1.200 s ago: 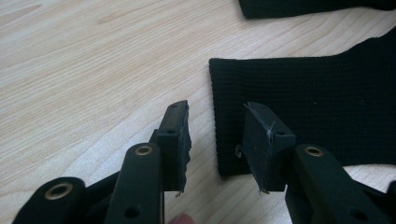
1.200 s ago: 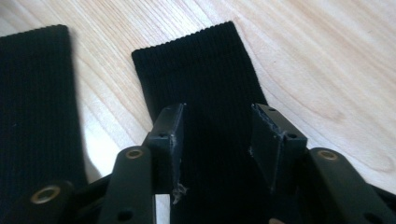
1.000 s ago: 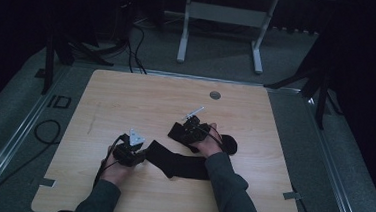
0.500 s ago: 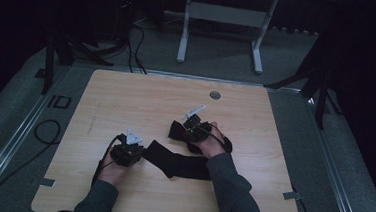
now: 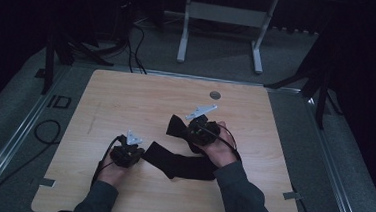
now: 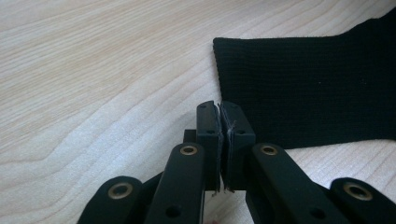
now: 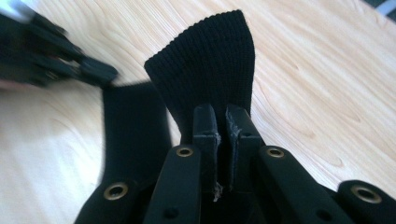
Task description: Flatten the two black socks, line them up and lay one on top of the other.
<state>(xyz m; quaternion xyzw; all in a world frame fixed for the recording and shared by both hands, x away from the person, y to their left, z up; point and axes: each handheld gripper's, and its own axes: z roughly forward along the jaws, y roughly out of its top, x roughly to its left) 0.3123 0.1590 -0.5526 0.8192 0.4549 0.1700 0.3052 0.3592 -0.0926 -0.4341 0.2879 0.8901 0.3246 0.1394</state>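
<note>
Black sock lies on table; right gripper fingers clamp it, left gripper fingers together.

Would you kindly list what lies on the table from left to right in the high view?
Left tool → black cloth → right tool → table hole.
</note>
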